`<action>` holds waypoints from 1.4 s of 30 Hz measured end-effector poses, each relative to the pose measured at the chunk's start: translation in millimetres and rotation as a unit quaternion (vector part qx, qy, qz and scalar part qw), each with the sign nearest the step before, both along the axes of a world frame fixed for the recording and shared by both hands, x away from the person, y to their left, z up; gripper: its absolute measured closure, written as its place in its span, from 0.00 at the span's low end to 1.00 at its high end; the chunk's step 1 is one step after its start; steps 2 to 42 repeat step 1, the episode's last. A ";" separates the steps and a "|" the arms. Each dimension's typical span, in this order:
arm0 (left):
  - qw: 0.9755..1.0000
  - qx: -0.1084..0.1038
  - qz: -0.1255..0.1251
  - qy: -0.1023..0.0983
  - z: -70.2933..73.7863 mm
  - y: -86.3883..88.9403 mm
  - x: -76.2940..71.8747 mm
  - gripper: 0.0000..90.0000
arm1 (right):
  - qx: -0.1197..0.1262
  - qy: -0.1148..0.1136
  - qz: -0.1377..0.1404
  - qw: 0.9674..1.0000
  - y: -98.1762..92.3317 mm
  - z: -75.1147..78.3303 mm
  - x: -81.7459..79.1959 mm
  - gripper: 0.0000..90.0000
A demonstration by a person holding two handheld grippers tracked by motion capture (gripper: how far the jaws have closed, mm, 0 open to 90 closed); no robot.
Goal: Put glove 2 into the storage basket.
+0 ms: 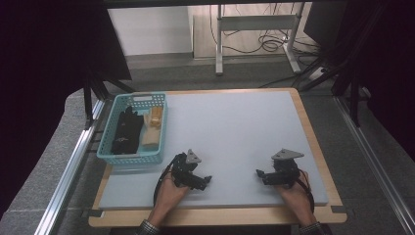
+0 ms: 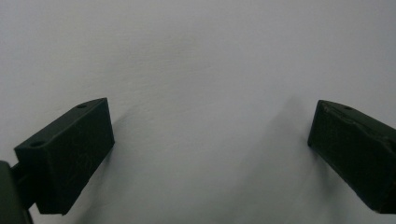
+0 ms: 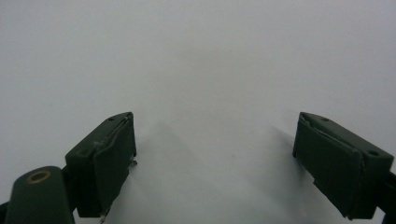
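L claw (image 1: 207, 179) pointing right, R claw (image 1: 258, 173) left

— What sort of room is this, a workshop?

— More a lab set up for recording, I'd say. See the wooden table (image 1: 315, 147) topped with a plain grey mat (image 1: 235, 132), dark curtains hung on both sides, and aluminium rails (image 1: 68, 176) running along the edges.

— And behind it?

— A metal-legged desk frame (image 1: 254, 29) with loose cables (image 1: 271, 44) coiled on the grey carpet. The teal basket (image 1: 111, 128) of bits sits ready at the table's left.
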State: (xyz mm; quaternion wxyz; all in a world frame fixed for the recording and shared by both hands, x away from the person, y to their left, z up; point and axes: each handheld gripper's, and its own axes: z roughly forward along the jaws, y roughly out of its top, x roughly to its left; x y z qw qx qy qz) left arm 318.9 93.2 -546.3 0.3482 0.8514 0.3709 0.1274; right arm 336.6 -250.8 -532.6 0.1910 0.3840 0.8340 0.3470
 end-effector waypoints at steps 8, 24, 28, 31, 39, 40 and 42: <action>1.000 -0.001 0.000 0.000 0.0 0.2 0.0 0.00 | 0.000 0.000 0.000 1.000 0.3 0.0 0.0 0.14; 1.000 -0.001 0.000 0.000 0.0 0.2 0.0 0.00 | 0.000 0.000 0.000 1.000 0.3 0.0 0.0 0.14; 1.000 -0.001 0.000 0.000 0.0 0.2 0.0 0.00 | 0.000 0.000 0.000 1.000 0.3 0.0 0.0 0.14; 1.000 -0.001 0.000 0.000 0.0 0.2 0.0 0.00 | 0.000 0.000 0.000 1.000 0.3 0.0 0.0 0.14; 1.000 -0.001 0.000 0.000 0.0 0.2 0.0 0.00 | 0.000 0.000 0.000 1.000 0.3 0.0 0.0 0.14; 1.000 -0.001 0.000 0.000 0.0 0.2 0.0 0.00 | 0.000 0.000 0.000 1.000 0.3 0.0 0.0 0.14; 1.000 -0.001 0.000 0.000 0.0 0.2 0.0 0.00 | 0.000 0.000 0.000 1.000 0.3 0.0 0.0 0.14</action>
